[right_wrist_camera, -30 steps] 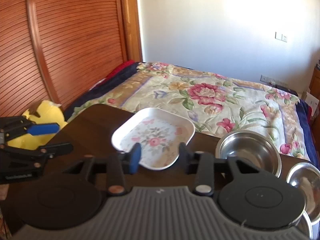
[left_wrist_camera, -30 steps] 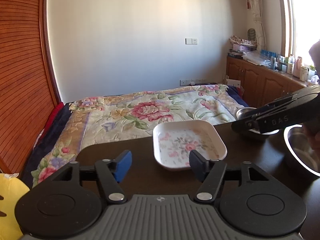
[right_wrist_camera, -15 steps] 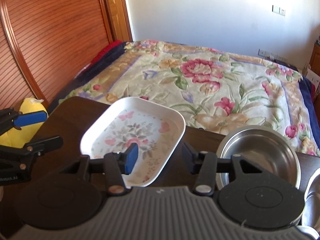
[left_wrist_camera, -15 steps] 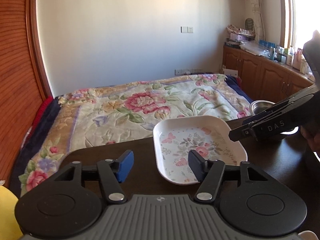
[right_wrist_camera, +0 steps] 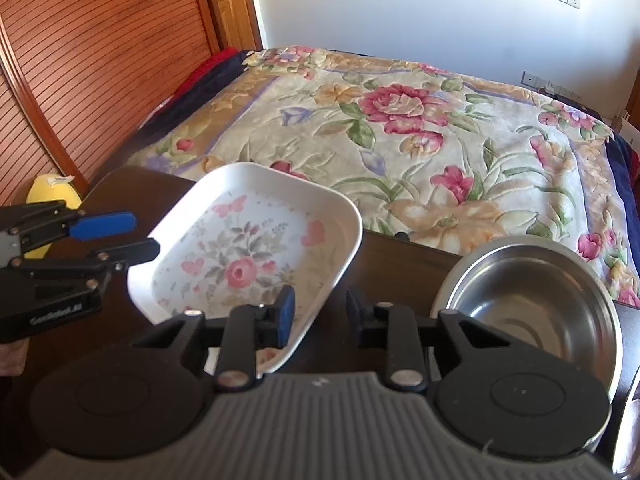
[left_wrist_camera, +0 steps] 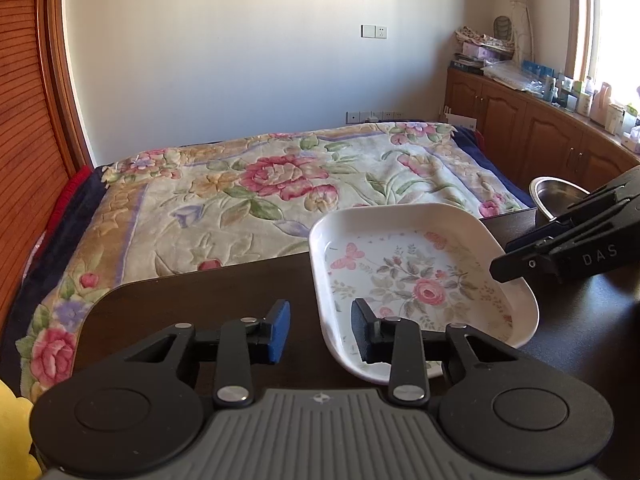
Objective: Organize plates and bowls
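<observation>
A white rectangular plate (left_wrist_camera: 404, 276) (right_wrist_camera: 248, 256) with a flower and butterfly print lies on the dark table (left_wrist_camera: 192, 300). My left gripper (left_wrist_camera: 320, 334) (right_wrist_camera: 140, 236) straddles the plate's left rim, black finger over the inside, blue finger outside. Its jaws are closing, and a gap shows on both sides of the rim. My right gripper (right_wrist_camera: 320, 314) (left_wrist_camera: 506, 258) straddles the opposite rim the same way, jaws closing, pads clear of it. A steel bowl (right_wrist_camera: 532, 304) (left_wrist_camera: 556, 192) stands just right of the plate.
A bed with a floral blanket (left_wrist_camera: 280, 184) lies right behind the table's far edge. A second steel dish (right_wrist_camera: 632, 420) peeks in at the far right. A yellow soft toy (right_wrist_camera: 52, 192) sits left of the table by slatted wooden doors (right_wrist_camera: 100, 60).
Both grippers have come down and forward onto the plate, one at each side. Their jaws have narrowed around the rims. The plate looks larger and has not moved.
</observation>
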